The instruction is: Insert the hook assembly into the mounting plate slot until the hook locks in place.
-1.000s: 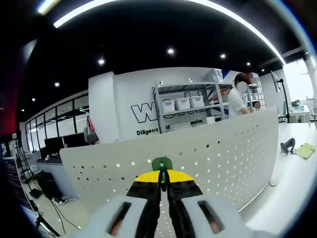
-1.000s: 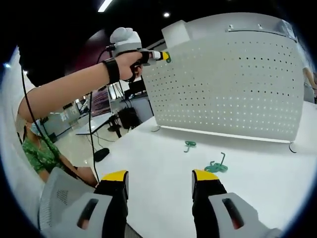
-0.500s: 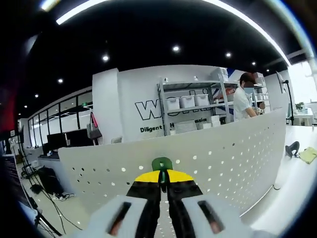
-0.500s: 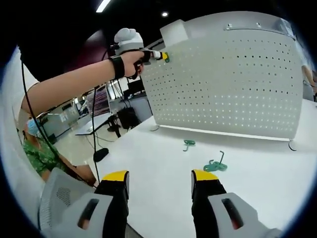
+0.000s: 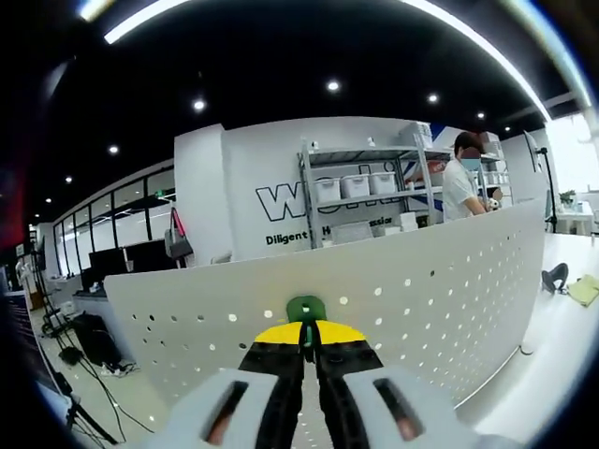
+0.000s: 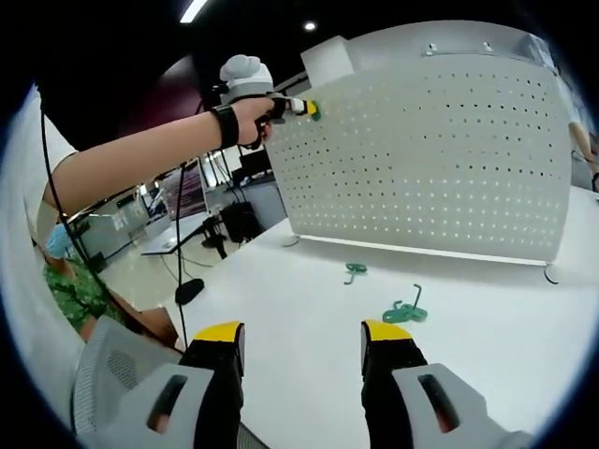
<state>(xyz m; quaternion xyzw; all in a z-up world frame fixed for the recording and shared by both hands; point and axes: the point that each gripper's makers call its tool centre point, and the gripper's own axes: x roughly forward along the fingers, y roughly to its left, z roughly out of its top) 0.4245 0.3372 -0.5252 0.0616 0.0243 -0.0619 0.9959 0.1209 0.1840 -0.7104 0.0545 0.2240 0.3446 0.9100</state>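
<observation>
little changed, left tool (image 5: pixel 309 339) still pinching green hook (image 5: pixel 305 310) against perforated plate (image 5: pixel 449 281), right tool (image 6: pixel 301 348) spread above table (image 6: pixel 309 309)

Lighting is indoor and artificial. In the left gripper view a long ceiling strip light (image 5: pixel 468 42) arcs overhead, with small recessed spotlights (image 5: pixel 333 86) set in a dark ceiling; strong daylight at the far right edge is blown out to white. Fisheye distortion bends the strip light and the top edge of the perforated panel (image 5: pixel 421 281) into curves. The nearest foreground at the bottom is soft. In the right gripper view the white desk (image 6: pixel 309 327) is evenly bright, with only faint shadows under the small green hooks (image 6: pixel 404 312) (contrast is low there). The upper left corner is dim.
</observation>
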